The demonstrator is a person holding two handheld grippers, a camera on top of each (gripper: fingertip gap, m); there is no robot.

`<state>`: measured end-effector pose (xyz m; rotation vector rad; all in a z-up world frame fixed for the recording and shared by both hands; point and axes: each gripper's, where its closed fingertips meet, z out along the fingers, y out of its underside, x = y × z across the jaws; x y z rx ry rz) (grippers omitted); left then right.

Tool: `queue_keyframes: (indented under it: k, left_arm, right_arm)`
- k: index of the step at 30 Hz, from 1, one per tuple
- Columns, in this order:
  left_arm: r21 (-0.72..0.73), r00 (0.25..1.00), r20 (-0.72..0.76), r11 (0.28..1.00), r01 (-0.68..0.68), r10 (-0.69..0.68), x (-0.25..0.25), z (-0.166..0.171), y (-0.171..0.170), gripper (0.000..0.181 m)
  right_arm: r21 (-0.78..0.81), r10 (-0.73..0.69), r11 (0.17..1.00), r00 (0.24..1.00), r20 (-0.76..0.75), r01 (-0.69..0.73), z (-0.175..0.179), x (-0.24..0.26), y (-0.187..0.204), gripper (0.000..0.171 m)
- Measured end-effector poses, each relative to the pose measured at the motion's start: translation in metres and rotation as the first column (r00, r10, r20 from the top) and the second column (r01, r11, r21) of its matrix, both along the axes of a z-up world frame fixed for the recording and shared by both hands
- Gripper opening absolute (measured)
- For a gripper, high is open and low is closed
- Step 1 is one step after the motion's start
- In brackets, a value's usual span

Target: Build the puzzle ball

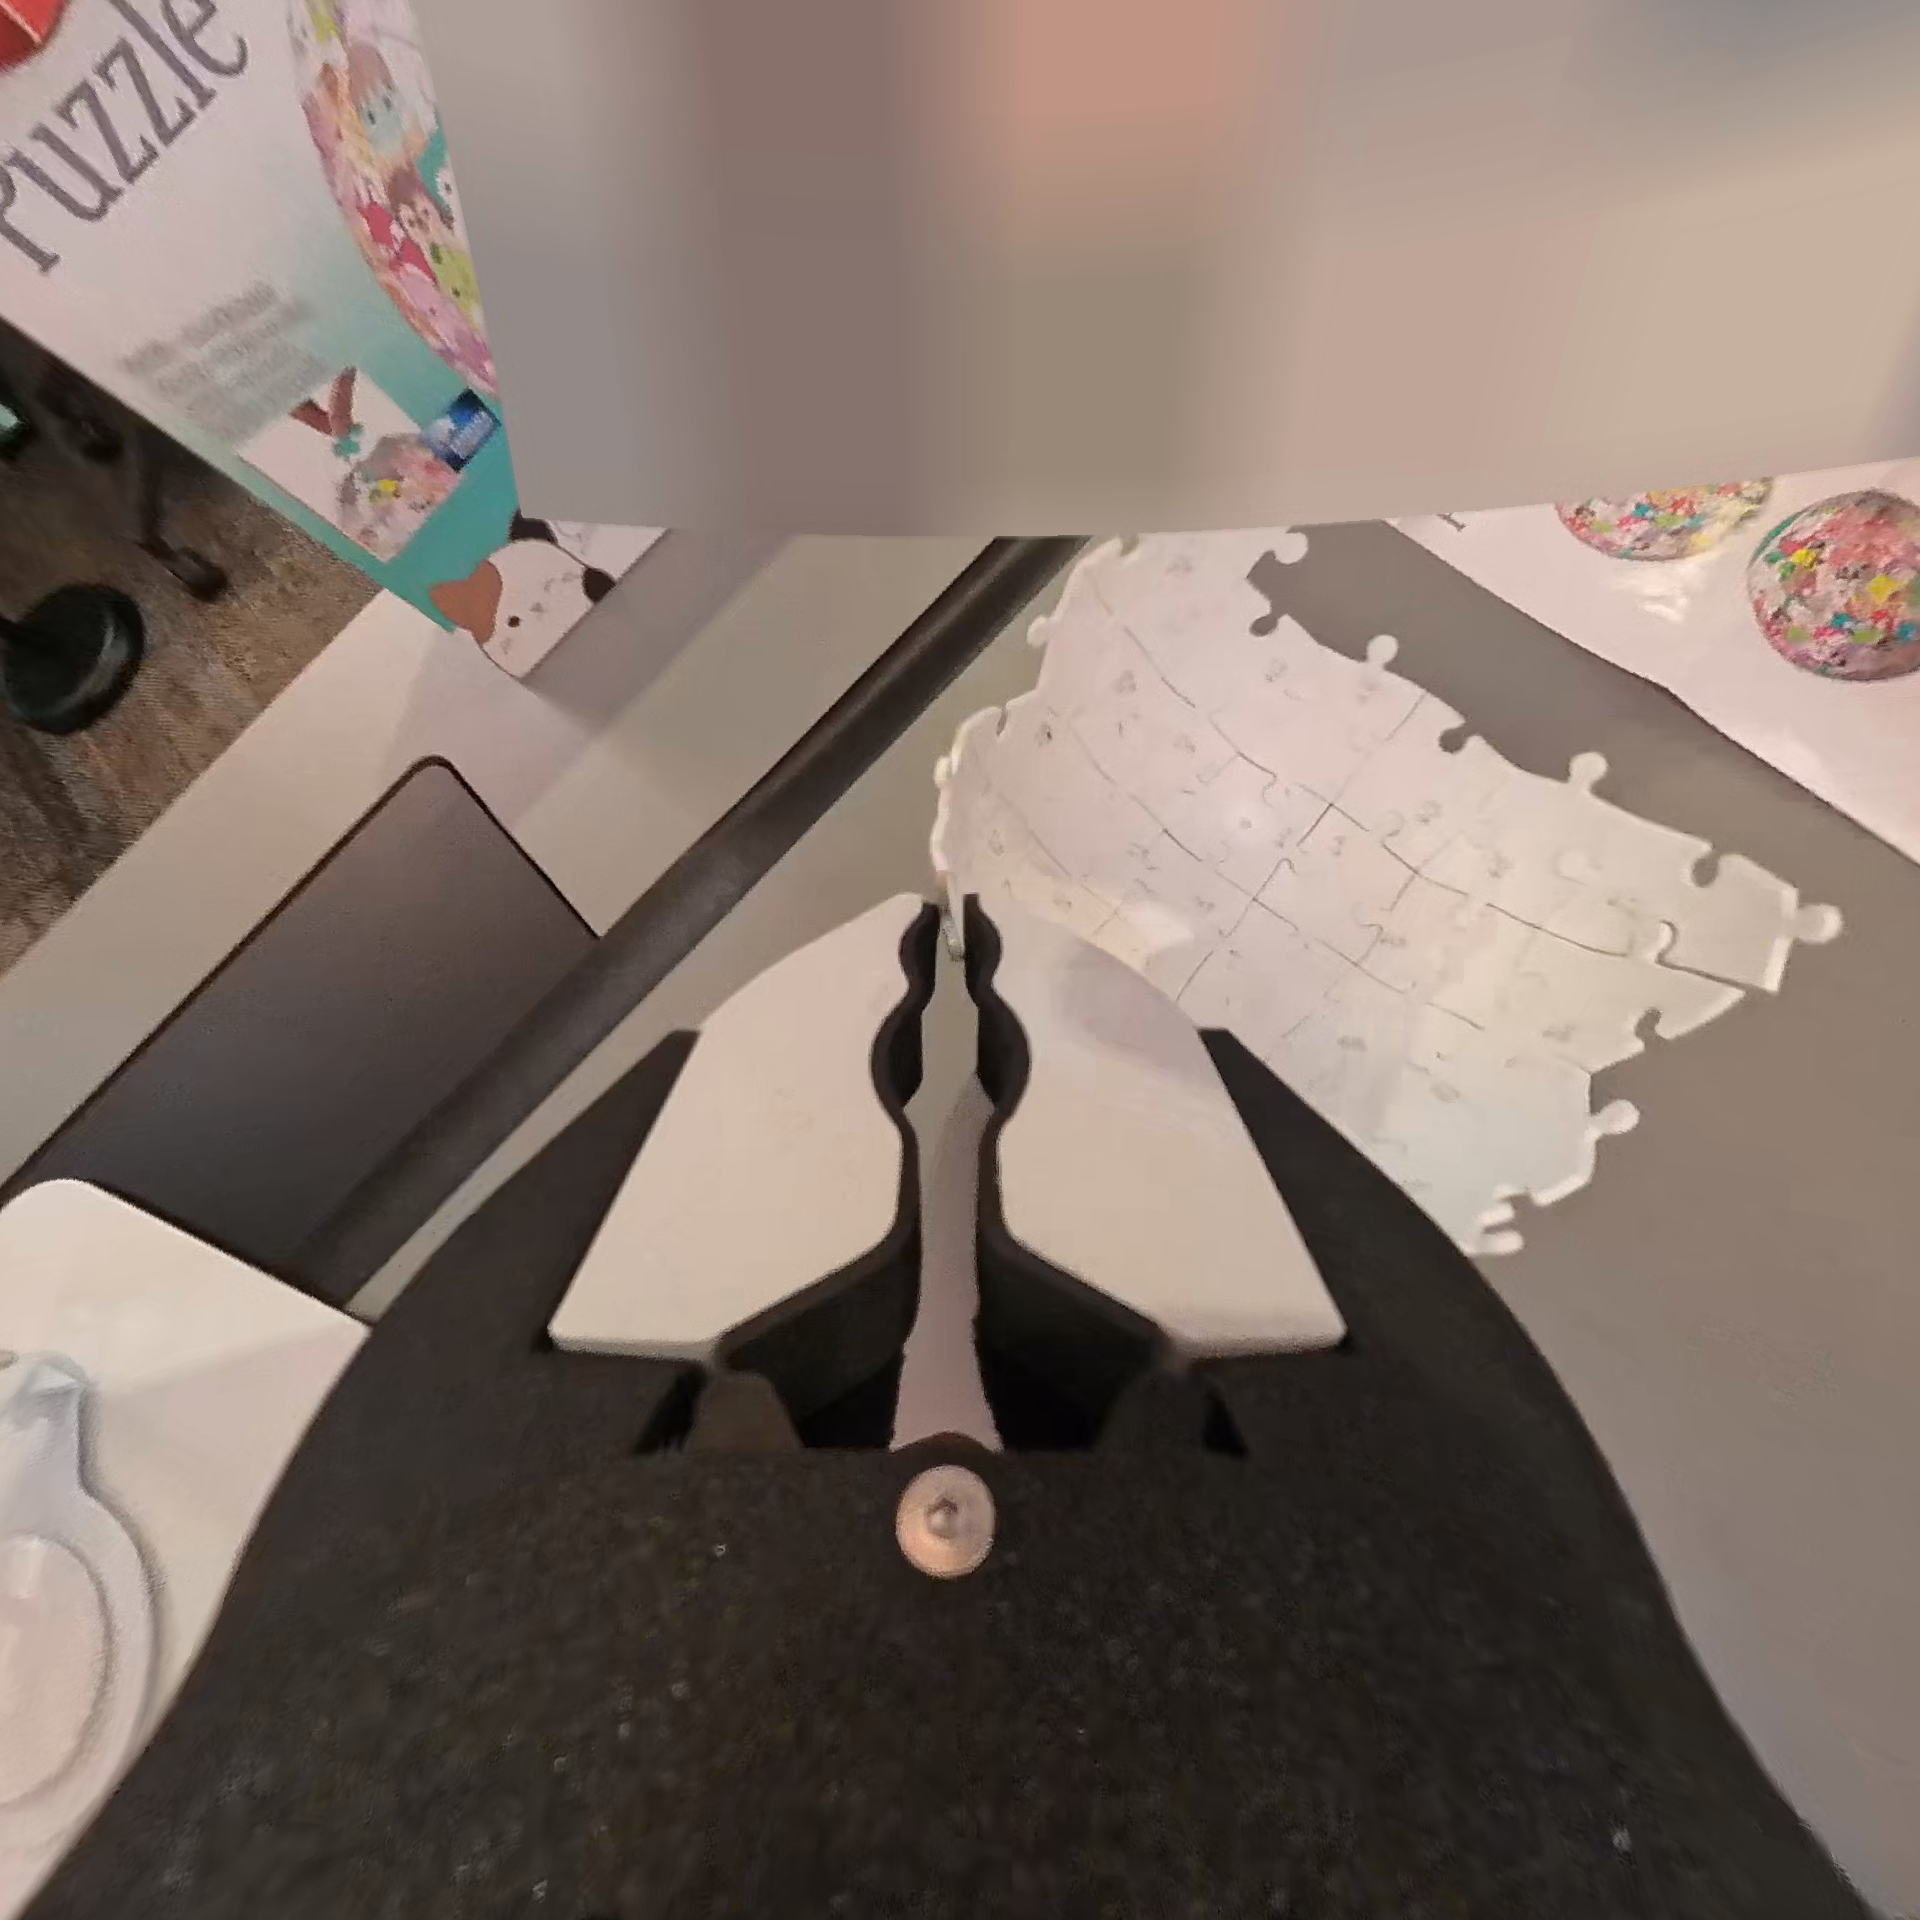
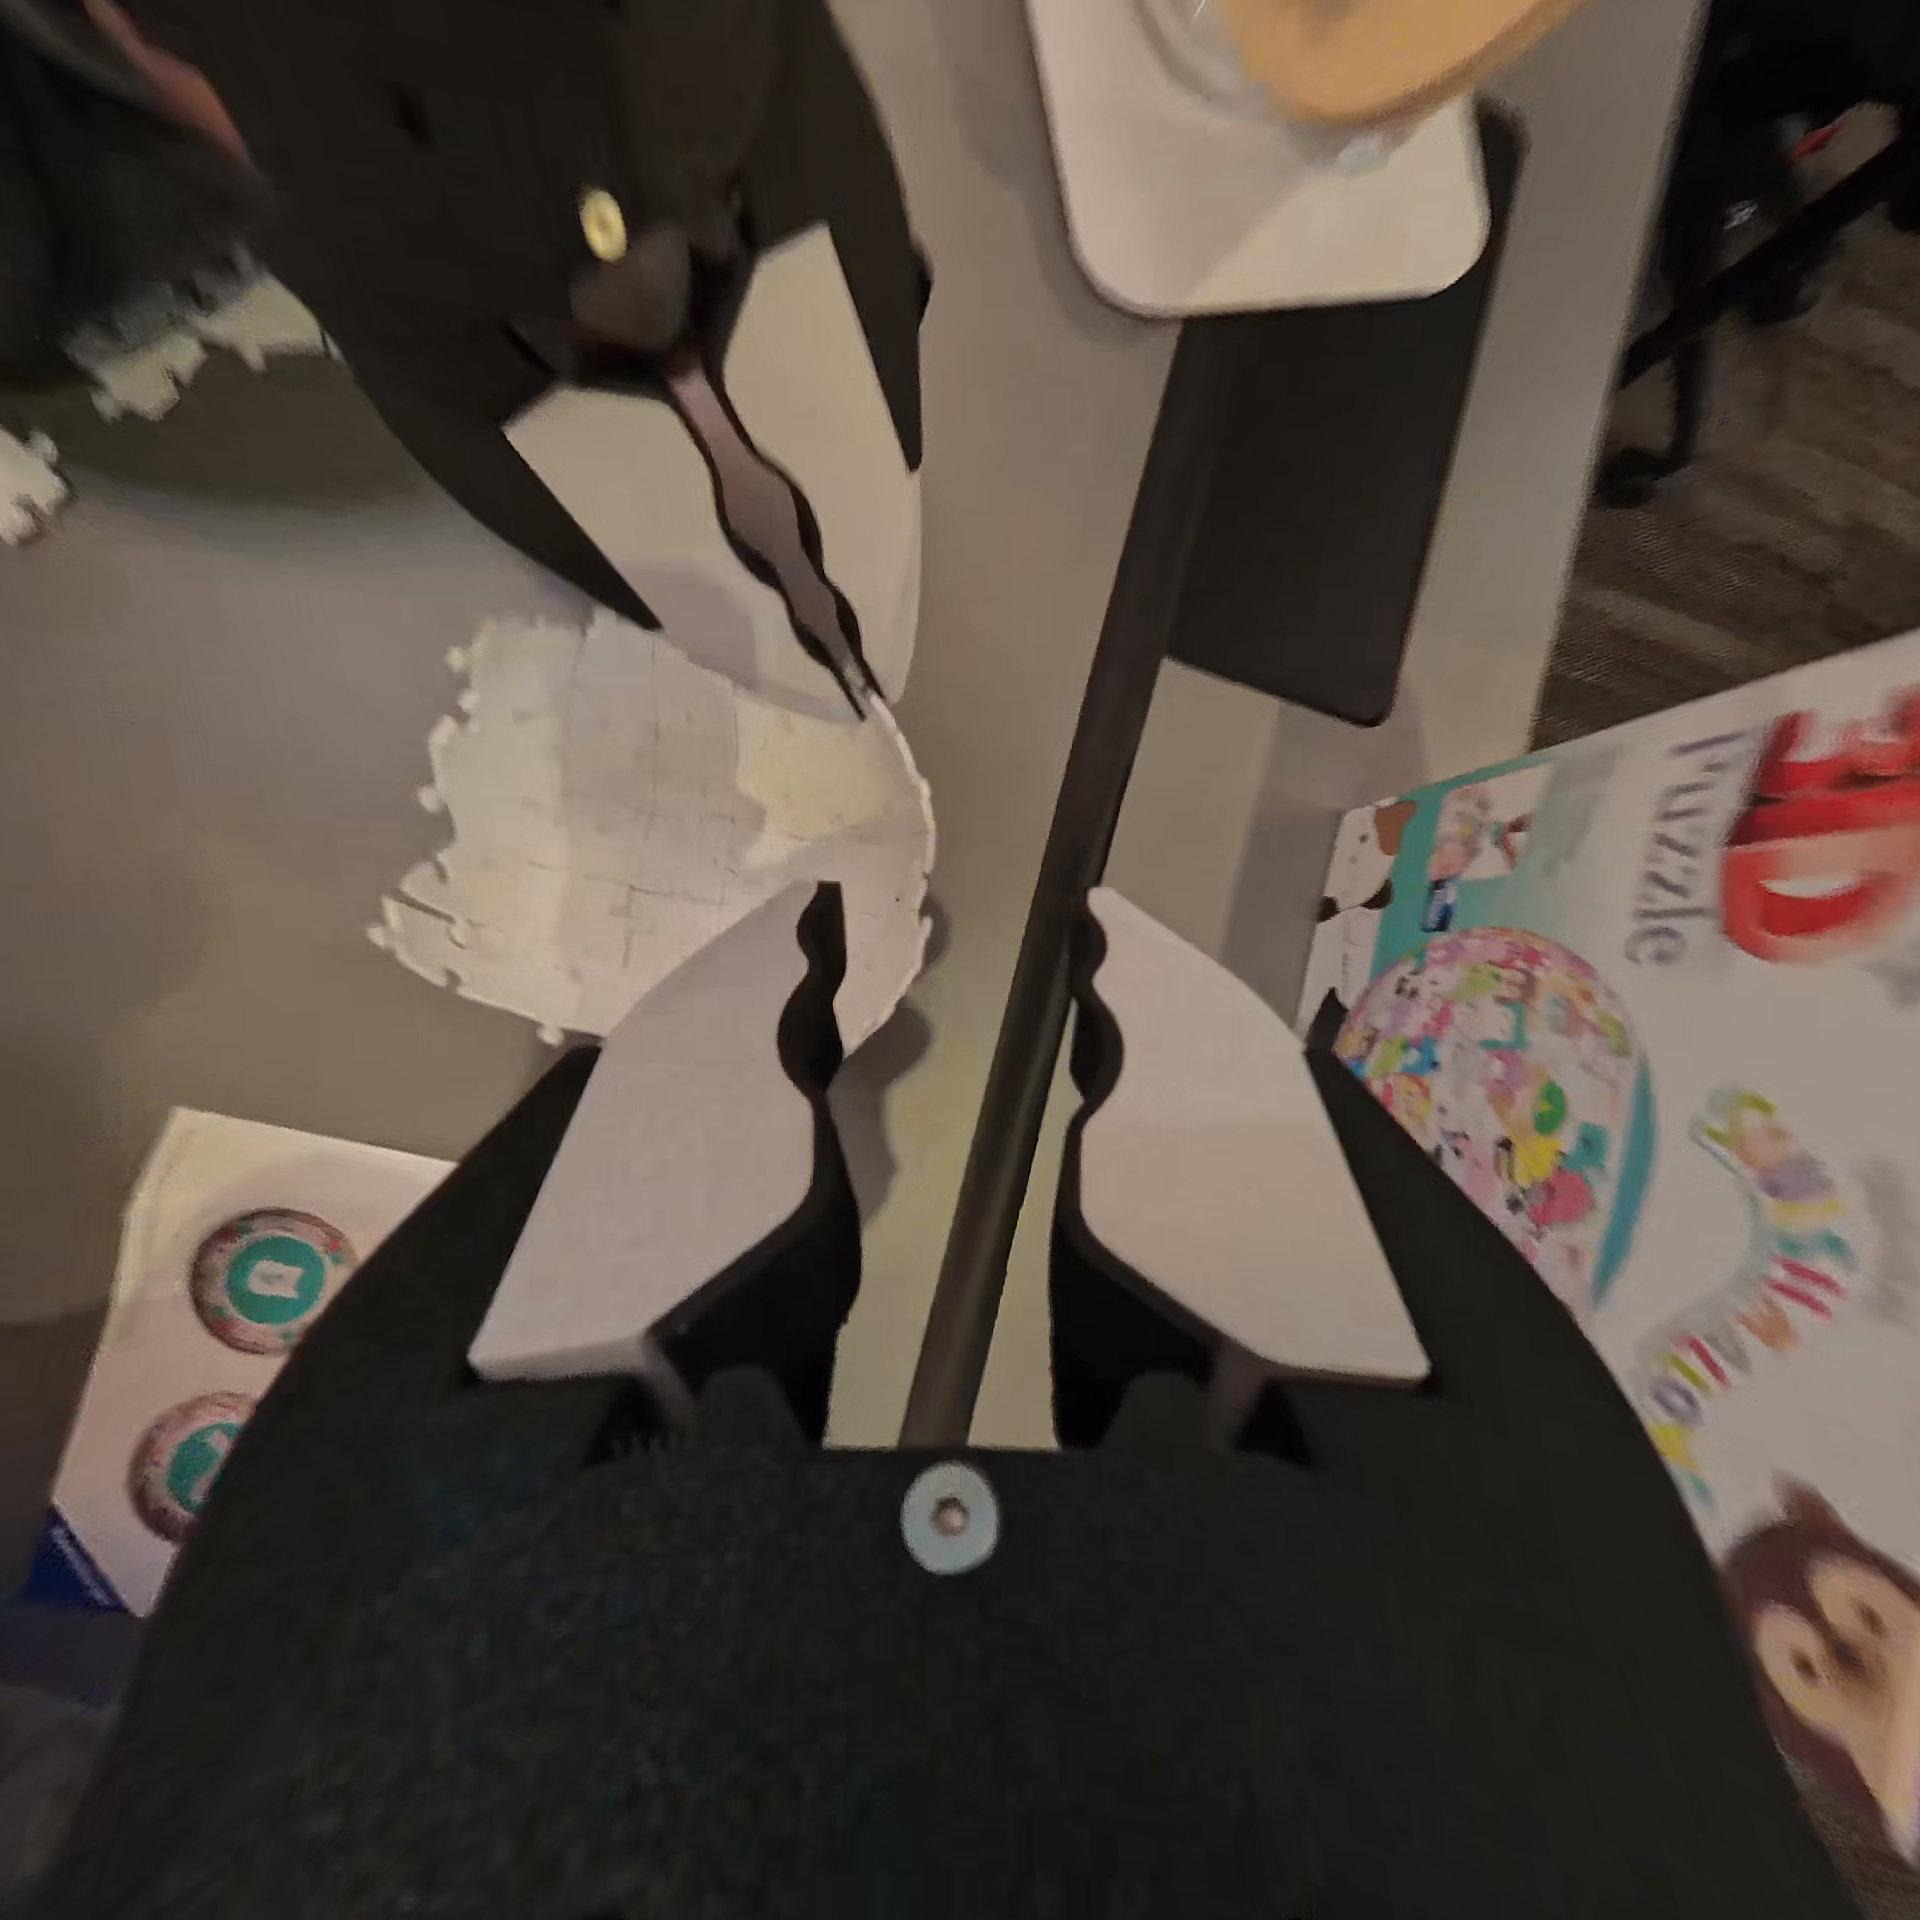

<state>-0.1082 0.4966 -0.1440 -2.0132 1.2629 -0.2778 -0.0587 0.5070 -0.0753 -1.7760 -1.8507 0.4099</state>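
Observation:
A curved shell of joined puzzle pieces (image 1: 1299, 883), white inner side up, lies on the grey table. My left gripper (image 1: 948, 920) is shut on the shell's near rim. In the right wrist view the left gripper (image 2: 857, 691) comes in from the upper left and pinches the shell (image 2: 623, 831) at its far right edge. My right gripper (image 2: 956, 914) is open and empty. Its left finger (image 2: 707, 1091) overlaps the shell's near edge, and part of that edge lies between the jaws.
The puzzle box (image 1: 260, 260) stands at the far left and shows at right in the right wrist view (image 2: 1558, 1039). An instruction sheet (image 1: 1714, 592) lies at far right. A white tray (image 2: 1247, 208), loose pieces (image 2: 135, 353) and a dark bar (image 2: 1039, 935) are nearby. The left gripper's tips are roughly 9 cm from the right gripper's. It is some 11 cm from my left tips to the dark bar (image 2: 1039, 935). It turns up in the left wrist view (image 1: 908, 704) as well.

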Motion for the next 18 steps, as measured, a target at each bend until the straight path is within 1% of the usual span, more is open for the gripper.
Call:
queue_keyframes:
  k: [3,5,8,10,13,15,17,18]
  left_arm:
    - [-0.035,1.0,0.027,0.999,-0.008,0.009,-0.005,0.001,-0.008,0.005]
    - [-0.047,0.999,0.047,0.999,-0.015,0.017,-0.01,0.002,-0.014,0.006]
    - [-0.069,0.997,0.072,0.997,-0.023,0.028,-0.016,0.003,-0.024,0.007]
    - [-0.086,0.995,0.095,0.996,-0.02,0.029,-0.018,0.004,-0.033,0.008]
    - [-0.118,0.989,0.146,0.993,0.002,0.016,-0.018,0.008,-0.049,0.008]
    - [-0.114,0.988,0.156,0.994,0.002,0.016,-0.02,0.01,-0.055,0.008]
    - [-0.128,0.985,0.174,0.992,0.006,0.016,-0.02,0.011,-0.06,0.008]
    - [-0.137,0.982,0.187,0.991,0.011,0.014,-0.019,0.011,-0.062,0.008]
  right_arm:
    - [0.042,-0.073,0.996,0.99,-0.119,0.078,0.048,0.003,-0.007,0.041]
    - [0.085,-0.126,0.986,0.977,-0.172,0.142,0.079,0.007,-0.012,0.041]
    - [0.199,-0.211,0.947,0.955,-0.206,0.252,0.12,0.016,-0.02,0.043]
    - [0.232,-0.261,0.915,0.923,-0.284,0.33,0.148,0.019,-0.033,0.044]
    - [0.228,-0.347,0.856,0.842,-0.413,0.465,0.181,0.028,-0.06,0.047]
    - [0.19,-0.409,0.799,0.747,-0.524,0.571,0.192,0.035,-0.082,0.049]
    - [0.129,-0.439,0.76,0.65,-0.621,0.637,0.185,0.037,-0.106,0.057]
    - [0.108,-0.452,0.741,0.612,-0.649,0.662,0.173,0.039,-0.116,0.055]
